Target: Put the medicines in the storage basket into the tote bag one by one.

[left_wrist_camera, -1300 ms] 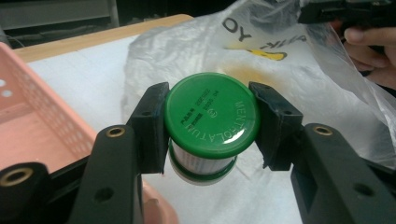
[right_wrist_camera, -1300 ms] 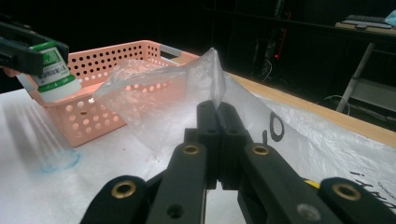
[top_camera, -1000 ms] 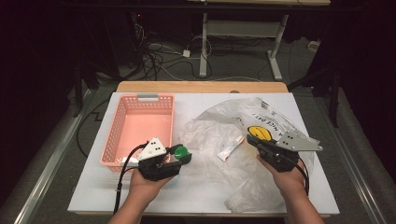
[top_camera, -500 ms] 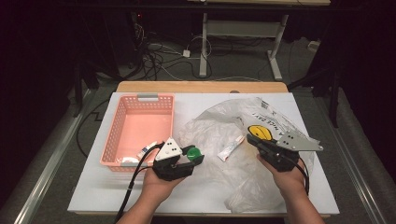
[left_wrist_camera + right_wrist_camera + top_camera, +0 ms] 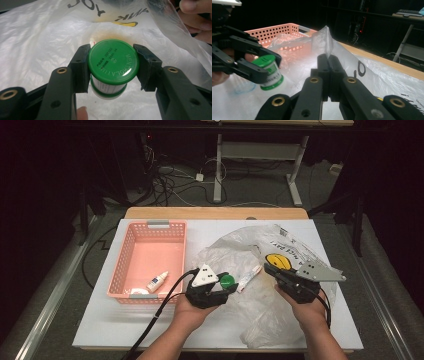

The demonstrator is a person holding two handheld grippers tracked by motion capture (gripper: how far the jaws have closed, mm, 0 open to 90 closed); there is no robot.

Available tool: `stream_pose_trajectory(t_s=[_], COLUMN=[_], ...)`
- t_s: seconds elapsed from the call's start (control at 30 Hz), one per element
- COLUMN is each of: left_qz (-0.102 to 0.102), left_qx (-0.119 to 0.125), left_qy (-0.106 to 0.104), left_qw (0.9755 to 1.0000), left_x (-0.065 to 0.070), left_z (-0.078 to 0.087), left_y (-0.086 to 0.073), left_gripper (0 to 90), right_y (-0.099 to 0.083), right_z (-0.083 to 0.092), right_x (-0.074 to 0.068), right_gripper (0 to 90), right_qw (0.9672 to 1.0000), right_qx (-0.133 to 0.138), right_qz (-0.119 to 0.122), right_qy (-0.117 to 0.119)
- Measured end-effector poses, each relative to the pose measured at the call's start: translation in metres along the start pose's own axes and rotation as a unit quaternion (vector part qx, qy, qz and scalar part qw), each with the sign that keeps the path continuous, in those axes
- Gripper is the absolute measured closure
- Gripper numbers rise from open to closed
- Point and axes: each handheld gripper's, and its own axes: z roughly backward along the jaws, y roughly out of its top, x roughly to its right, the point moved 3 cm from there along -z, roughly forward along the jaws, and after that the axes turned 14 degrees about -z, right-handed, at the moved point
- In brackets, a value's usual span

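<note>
At the left of the white table top (image 5: 100, 330) sits a salmon-pink perforated plastic basket (image 5: 129, 251), with a small white dropper bottle (image 5: 157, 282) lying on its floor near the front wall. Just right of the basket, the left gripper (image 5: 223, 287) holds a small white jar with a green screw lid (image 5: 228, 281), its jaws part-way closed and clamped on the lid. The left gripper view shows what the high view cannot: raised lettering on the lid (image 5: 113, 61), and both pads pressed to its rim, over a crinkled clear plastic bag (image 5: 37, 45). Beside the jar, a thin white tube (image 5: 248, 278) lies on the bag (image 5: 235, 251). Farther right, the right gripper (image 5: 270, 268) pinches the bag's edge with jaws fully shut; its own view shows the film standing up in a peak between the pads (image 5: 329, 56).

Compared with a second earlier, the left gripper and jar have travelled rightward, from the basket's front right corner onto the bag. The right gripper has kept its place.
</note>
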Motion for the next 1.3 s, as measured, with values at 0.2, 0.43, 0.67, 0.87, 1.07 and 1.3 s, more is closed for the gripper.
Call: stream_pose_trajectory(t_s=[0.2, 0.43, 0.67, 0.87, 1.07, 1.3], left_qz=[-0.012, -0.014, -0.007, -0.01, -0.012, -0.002], left_qx=[-0.01, -0.022, -0.026, -0.026, -0.025, -0.025], left_qy=[-0.003, -0.008, -0.003, -0.008, -0.013, -0.012], left_qw=[0.9999, 0.9996, 0.9996, 0.9996, 0.9995, 0.9996], left_x=[0.004, 0.005, 0.002, 0.003, 0.004, 0.002], left_z=[-0.024, -0.048, -0.066, -0.08, -0.095, -0.114], left_y=[0.005, 0.004, 0.003, 0.006, 0.01, 0.011], left_gripper=[49.8, 49.8, 49.8, 49.8, 49.8, 49.7], right_y=[0.0, 0.001, 0.002, 0.002, 0.003, 0.003], right_z=[0.0, 0.001, 0.002, 0.002, 0.002, 0.002], right_x=[0.001, 0.001, 0.002, 0.002, 0.003, 0.004], right_gripper=[90.0, 90.0, 90.0, 90.0, 90.0, 90.0], right_qw=[1.0, 1.0, 1.0, 1.0, 1.0, 0.9999], right_qx=[0.002, 0.003, 0.006, 0.006, 0.007, 0.008], right_qz=[-0.001, -0.004, -0.006, -0.006, -0.006, -0.009], right_qy=[0.0, 0.0, 0.002, 0.002, 0.002, 0.0])
